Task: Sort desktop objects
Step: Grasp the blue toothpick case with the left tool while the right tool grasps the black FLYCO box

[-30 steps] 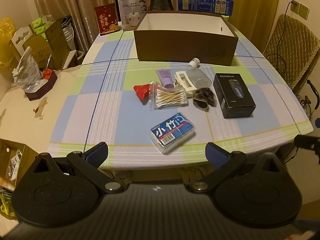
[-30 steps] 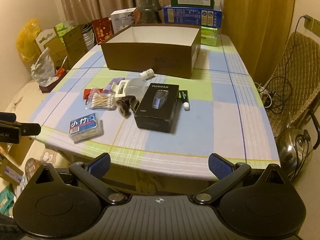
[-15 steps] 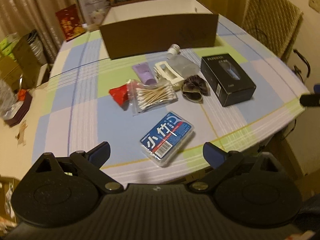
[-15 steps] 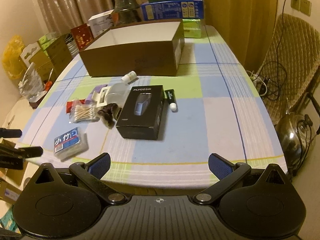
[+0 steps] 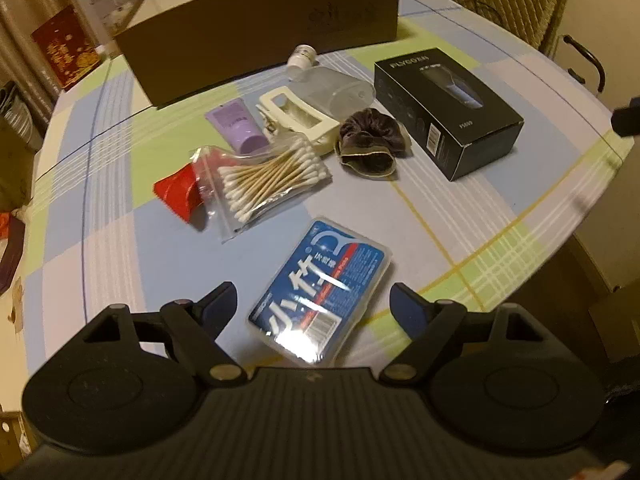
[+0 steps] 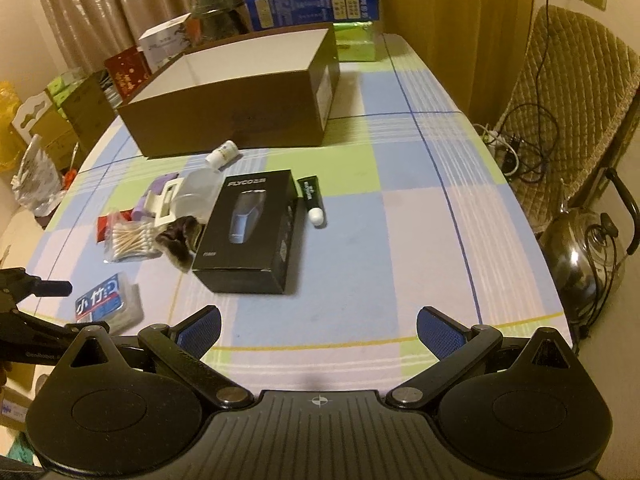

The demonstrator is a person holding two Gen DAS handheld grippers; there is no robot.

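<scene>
Floss-pick case (image 5: 320, 294), a light, stiff, glossy plastic box near the table (image 5: 120, 240) edge, looks slippery; grip its long sides. Left gripper (image 5: 312, 300) has been narrowing around it, not touching; right gripper (image 6: 318, 330) gapes empty.

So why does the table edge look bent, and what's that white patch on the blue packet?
Left wrist view: the fisheye lens bows the table edge; the white patch is lamp glare on the blue packet's clear plastic lid, and the picture is slightly motion-blurred. Right wrist view: sharper, same warm yellowish light, dark rounded corners from the lens.
</scene>
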